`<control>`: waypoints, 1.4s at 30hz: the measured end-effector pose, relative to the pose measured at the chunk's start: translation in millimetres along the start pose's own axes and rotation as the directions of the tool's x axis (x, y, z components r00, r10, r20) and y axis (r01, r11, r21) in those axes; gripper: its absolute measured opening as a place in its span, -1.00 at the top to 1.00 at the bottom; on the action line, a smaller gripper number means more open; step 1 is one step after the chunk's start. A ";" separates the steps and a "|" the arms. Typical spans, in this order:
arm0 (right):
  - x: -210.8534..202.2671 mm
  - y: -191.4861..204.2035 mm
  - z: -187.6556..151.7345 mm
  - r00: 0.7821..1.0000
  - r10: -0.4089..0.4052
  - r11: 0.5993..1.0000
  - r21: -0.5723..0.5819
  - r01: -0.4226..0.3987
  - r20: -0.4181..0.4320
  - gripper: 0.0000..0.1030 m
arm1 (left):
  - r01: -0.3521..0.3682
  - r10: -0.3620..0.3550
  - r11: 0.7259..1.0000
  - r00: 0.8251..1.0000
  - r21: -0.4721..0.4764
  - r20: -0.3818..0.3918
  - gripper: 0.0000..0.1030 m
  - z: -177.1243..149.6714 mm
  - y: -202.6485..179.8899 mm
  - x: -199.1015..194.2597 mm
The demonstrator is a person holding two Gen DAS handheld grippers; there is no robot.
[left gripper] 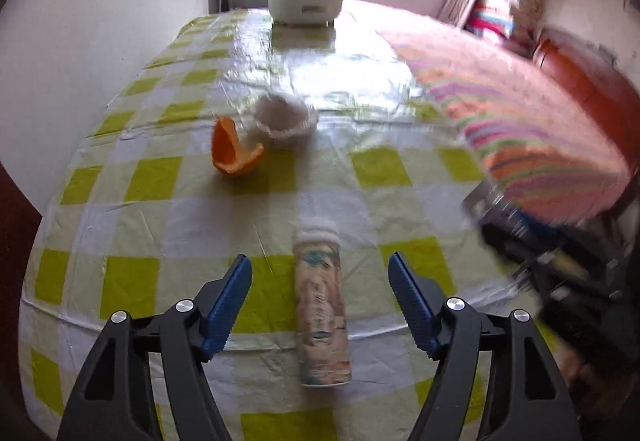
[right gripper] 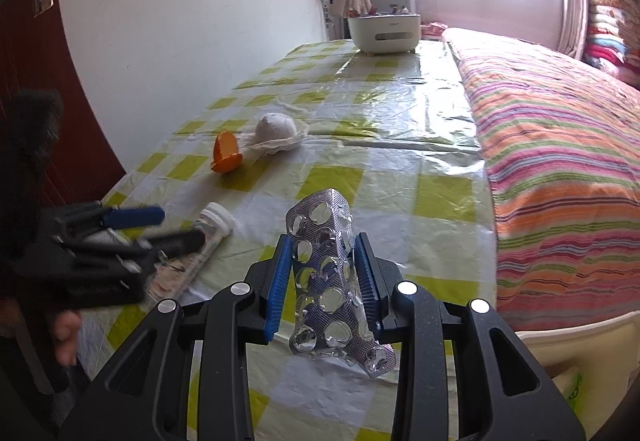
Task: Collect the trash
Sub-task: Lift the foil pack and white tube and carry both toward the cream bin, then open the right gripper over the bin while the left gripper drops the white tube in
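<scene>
My right gripper (right gripper: pixel 323 247) is shut on an empty silver blister pack (right gripper: pixel 326 281), held above the checked table. My left gripper (left gripper: pixel 320 273) is open, its blue fingers on either side of a printed tube with a white cap (left gripper: pixel 322 305) that lies on the table; the tube also shows in the right wrist view (right gripper: pixel 208 233), with the left gripper (right gripper: pixel 152 227) over it. Farther off lie an orange peel (left gripper: pixel 234 153) (right gripper: pixel 226 153) and a crumpled white tissue (left gripper: pixel 284 117) (right gripper: pixel 278 131).
The table has a yellow-green checked plastic cloth (left gripper: pixel 172 209) (right gripper: pixel 400 177). A white container (left gripper: pixel 306 3) (right gripper: pixel 386 31) stands at its far end. A bed with a striped blanket (right gripper: pixel 560 145) (left gripper: pixel 520 113) runs along the right side. A wall is on the left.
</scene>
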State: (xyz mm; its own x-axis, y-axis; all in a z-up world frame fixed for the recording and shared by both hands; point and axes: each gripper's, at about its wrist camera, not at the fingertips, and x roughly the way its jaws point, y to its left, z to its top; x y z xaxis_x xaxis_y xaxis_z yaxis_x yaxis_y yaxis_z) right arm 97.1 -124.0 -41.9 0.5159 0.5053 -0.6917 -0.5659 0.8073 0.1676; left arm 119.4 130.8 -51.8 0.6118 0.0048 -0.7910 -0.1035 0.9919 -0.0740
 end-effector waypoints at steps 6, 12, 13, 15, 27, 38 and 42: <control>-9.7 -14.5 0.2 1.000 -0.001 1.000 0.029 0.001 0.018 0.39 | -0.065 0.066 0.998 0.995 0.027 -0.077 -0.33 -3.2 -5.1 22.5; -16.5 -14.6 -0.8 1.000 0.000 1.000 0.027 0.000 0.031 0.39 | -0.094 0.100 0.993 0.992 0.068 -0.076 0.43 -6.6 -5.7 29.4; -17.5 -15.5 -0.8 0.999 -0.001 1.000 0.029 0.000 0.034 0.39 | -0.083 0.089 0.994 0.993 0.072 -0.076 0.45 -6.2 -5.1 30.2; -20.1 -18.4 -0.7 0.999 -0.005 0.999 0.038 0.003 0.040 0.39 | -0.069 0.074 0.995 0.995 0.067 -0.074 0.45 -6.2 -3.8 29.5; -37.5 -36.1 -5.6 0.996 -0.058 0.996 0.073 0.053 0.072 0.39 | 0.111 -0.114 0.990 0.993 0.089 0.035 0.45 -4.8 -28.7 -1.2; -74.5 -67.2 -23.4 0.982 -0.145 0.981 0.149 0.127 0.117 0.39 | 0.224 -0.241 0.953 0.968 0.204 0.064 0.45 -12.0 -91.4 -17.9; -92.5 -85.2 -35.6 0.972 -0.190 0.967 0.198 0.161 0.138 0.39 | 0.273 -0.297 0.931 0.952 0.244 0.069 0.45 -14.9 -115.2 -24.0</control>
State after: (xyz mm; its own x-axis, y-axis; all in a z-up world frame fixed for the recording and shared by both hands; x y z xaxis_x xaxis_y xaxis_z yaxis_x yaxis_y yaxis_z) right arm 74.7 -250.3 -17.2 0.6978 0.3803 -0.6071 -0.3371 0.9221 0.1900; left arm 104.9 14.5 -33.4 0.6675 -0.2813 -0.6894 0.2618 0.9555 -0.1363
